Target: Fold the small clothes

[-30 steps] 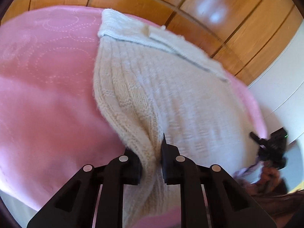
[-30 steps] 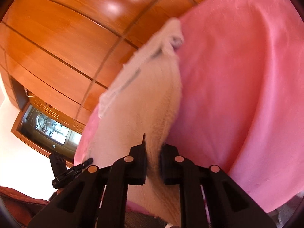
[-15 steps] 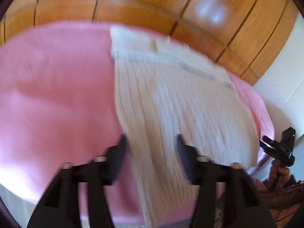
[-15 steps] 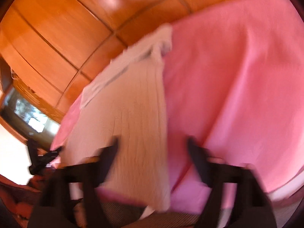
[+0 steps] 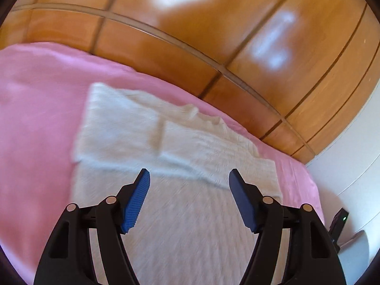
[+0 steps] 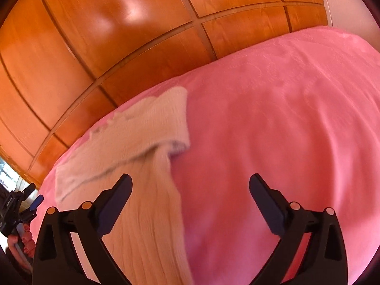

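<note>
A second ago both grippers were pinching the near edge of the knitted sweater. Now they have let go and pulled back, and the sweater lies flat again.

The left gripper has its jaws apart and opening a bit more. Nothing is between them; the cream wool is only seen behind them. The right gripper has its jaws very wide and opening more too, and it holds nothing. In the right view, the person's hand with the other tool peeks in at the low left corner.

The cream sweater lies spread on the pink blanket on the bed, close to the wooden wardrobe doors. Its far part looks folded over, with a sleeve laid across the top like a band. The near part runs down toward the grippers.

I think the sweater is soft, floppy and light. It will bend and sag when lifted, and the fuzzy knit should not slip much. It will not break, but it can stretch or bunch up. The best places to grab look like the two near corners or the side edges, one in each gripper, so it stays even.

I can see no label, brand or writing anywhere. The pictures are a bit blurry, so tiny tags could hide.
</note>
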Demonstrator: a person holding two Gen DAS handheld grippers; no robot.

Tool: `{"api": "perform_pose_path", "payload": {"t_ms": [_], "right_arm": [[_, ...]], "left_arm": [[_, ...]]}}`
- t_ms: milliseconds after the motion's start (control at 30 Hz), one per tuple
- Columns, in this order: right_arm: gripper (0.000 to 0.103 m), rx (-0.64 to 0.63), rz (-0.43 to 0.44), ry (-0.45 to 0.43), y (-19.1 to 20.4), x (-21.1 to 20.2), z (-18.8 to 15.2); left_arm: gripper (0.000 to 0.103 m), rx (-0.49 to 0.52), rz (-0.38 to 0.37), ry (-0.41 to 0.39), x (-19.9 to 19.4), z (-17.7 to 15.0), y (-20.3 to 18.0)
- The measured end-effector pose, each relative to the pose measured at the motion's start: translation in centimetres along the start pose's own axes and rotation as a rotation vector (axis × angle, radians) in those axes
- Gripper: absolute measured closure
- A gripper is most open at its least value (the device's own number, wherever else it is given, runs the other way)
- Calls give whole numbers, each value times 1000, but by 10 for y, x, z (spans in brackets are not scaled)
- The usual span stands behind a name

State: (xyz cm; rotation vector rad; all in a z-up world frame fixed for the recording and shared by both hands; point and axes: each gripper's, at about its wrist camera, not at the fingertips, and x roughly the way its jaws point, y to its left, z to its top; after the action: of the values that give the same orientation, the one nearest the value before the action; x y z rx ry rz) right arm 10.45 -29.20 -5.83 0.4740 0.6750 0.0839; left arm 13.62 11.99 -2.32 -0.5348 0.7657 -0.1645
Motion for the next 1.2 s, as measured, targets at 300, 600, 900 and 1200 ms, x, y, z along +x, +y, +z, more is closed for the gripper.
{"api": "perform_pose_path", "payload": {"t_ms": [300, 600, 900, 1200], "right_arm": [[4, -64, -132, 79, 16, 68, 9], [4, -97, -201, 87, 20, 82, 20], [4, -235, -513, -158, 35, 71, 57], [2, -454, -678, 1, 36, 105, 29]], "left_arm": [[35, 57, 216, 73, 97, 13, -6], [83, 70, 210, 0, 103, -6, 11], [83, 64, 195, -18, 104, -10, 16], [82, 44, 172, -15, 104, -10, 20]]}}
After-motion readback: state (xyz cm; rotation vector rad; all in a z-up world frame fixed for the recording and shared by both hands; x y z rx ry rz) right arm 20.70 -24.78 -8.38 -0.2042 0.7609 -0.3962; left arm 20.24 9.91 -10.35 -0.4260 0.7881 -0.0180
